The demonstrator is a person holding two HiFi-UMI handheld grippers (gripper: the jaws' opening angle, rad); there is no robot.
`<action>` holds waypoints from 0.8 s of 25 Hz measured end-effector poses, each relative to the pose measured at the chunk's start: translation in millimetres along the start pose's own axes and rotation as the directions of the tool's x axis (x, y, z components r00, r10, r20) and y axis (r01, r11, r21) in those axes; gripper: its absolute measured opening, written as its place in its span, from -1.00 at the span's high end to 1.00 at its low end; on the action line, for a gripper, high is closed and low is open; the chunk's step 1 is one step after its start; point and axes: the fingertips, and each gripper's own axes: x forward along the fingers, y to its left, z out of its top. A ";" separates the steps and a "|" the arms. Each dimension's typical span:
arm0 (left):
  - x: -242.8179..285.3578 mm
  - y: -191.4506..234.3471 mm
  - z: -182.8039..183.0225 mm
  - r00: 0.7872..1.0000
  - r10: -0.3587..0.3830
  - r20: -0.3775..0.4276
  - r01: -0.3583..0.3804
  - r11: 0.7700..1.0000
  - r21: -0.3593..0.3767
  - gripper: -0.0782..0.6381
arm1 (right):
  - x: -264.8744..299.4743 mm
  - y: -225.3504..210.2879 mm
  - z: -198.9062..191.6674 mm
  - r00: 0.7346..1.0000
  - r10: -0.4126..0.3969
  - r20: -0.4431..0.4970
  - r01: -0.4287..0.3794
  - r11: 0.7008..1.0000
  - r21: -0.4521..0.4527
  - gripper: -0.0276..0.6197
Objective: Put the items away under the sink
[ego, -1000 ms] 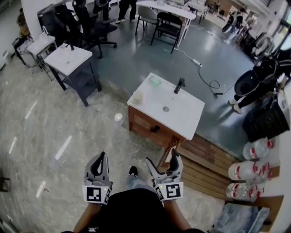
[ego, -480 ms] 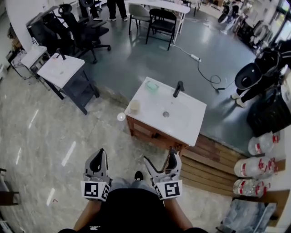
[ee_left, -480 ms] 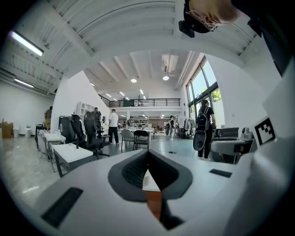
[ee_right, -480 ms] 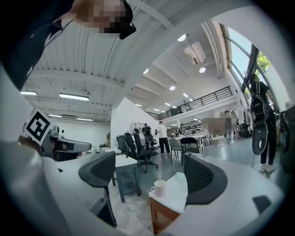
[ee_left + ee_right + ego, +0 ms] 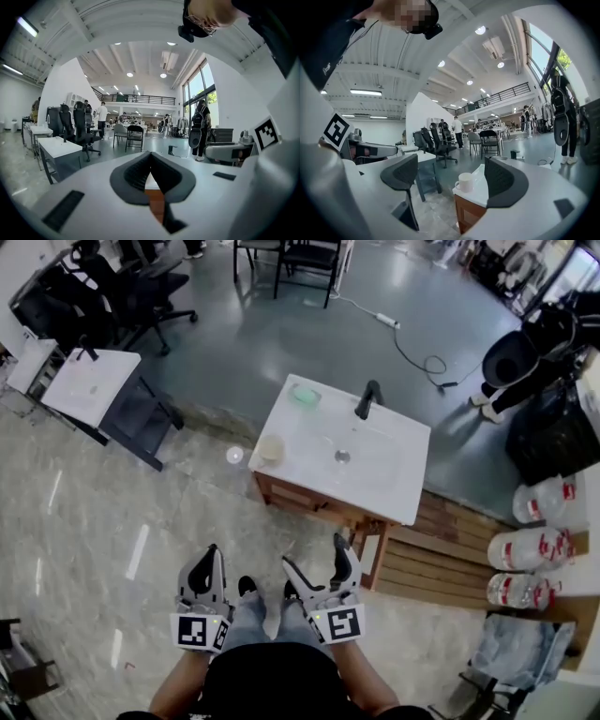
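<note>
A sink unit with a white top (image 5: 394, 479) and a wooden cabinet (image 5: 298, 498) stands ahead of me on the floor. On the top are a black tap (image 5: 367, 399), a pale cup (image 5: 271, 448) at the near left corner and a green item (image 5: 305, 395) at the far left. My left gripper (image 5: 207, 557) is held low before my body, shut with nothing in it (image 5: 150, 158). The right gripper (image 5: 315, 555) is open and empty, short of the cabinet. Between its jaws in the right gripper view (image 5: 454, 176) show the cup (image 5: 465, 182) and the cabinet corner (image 5: 469, 213).
A second white-topped stand (image 5: 80, 381) is at the far left, with office chairs (image 5: 141, 287) behind. Wooden planks (image 5: 441, 563) and large water bottles (image 5: 530, 549) lie right of the sink. A black bag (image 5: 553, 442) and a floor cable (image 5: 412, 357) are beyond.
The sink unit has come nearer and lower in the head view as I step toward it. Both grippers keep their pose, left shut and right open.
</note>
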 end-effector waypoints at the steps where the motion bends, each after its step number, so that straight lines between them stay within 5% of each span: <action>1: 5.9 6.2 -10.3 1.000 -0.006 -0.001 0.006 1.000 -0.003 0.76 | 9.6 2.7 -15.1 1.000 -0.002 -0.015 0.002 1.000 0.004 -0.48; 12: 59.6 60.9 -148.7 1.000 -0.005 -0.027 0.004 1.000 -0.018 0.76 | 117.0 7.9 -188.2 0.992 0.027 -0.122 -0.029 1.000 -0.013 -0.48; 20: 75.5 95.1 -209.2 0.998 0.038 -0.058 -0.040 0.999 -0.034 0.76 | 204.2 -8.5 -233.1 0.995 0.036 -0.097 -0.037 0.999 -0.009 -0.42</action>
